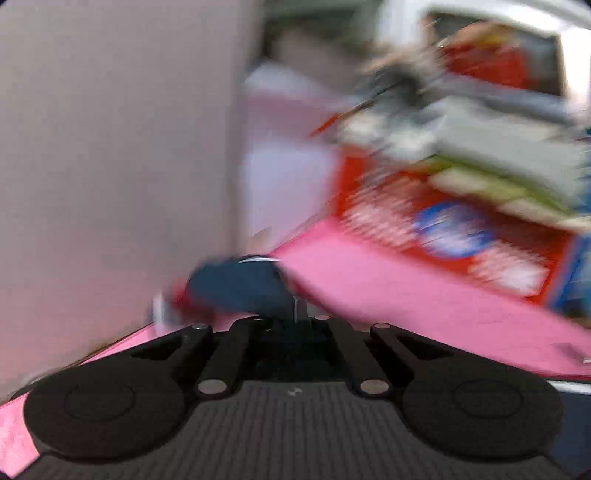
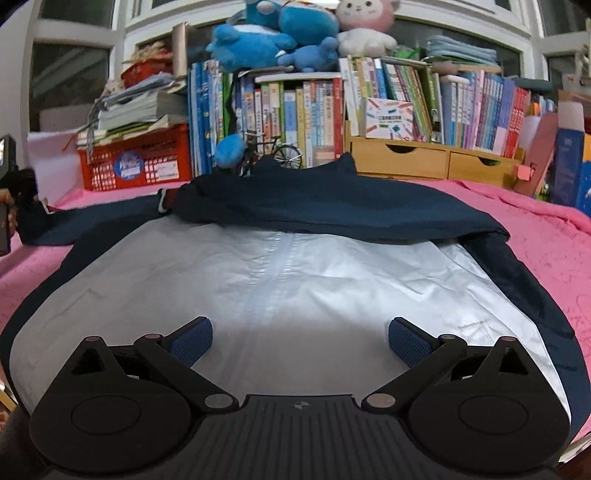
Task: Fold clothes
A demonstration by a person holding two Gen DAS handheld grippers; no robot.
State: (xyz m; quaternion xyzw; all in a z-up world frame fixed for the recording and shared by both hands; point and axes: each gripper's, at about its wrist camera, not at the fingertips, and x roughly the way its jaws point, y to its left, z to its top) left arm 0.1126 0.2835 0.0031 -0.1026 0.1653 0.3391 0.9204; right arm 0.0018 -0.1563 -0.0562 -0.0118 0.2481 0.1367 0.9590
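Left tool (image 1: 291, 314) blurred, clamped on navy sleeve (image 1: 240, 284)

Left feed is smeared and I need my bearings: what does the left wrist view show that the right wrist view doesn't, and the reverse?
Left wrist only: the left claw shut on a navy sleeve end, beside a pale wall.

Right wrist only: the right claw open above the jacket's silver lining, plus bookshelves and plush toys.

Both: the pink bedspread, red crate and the navy jacket.
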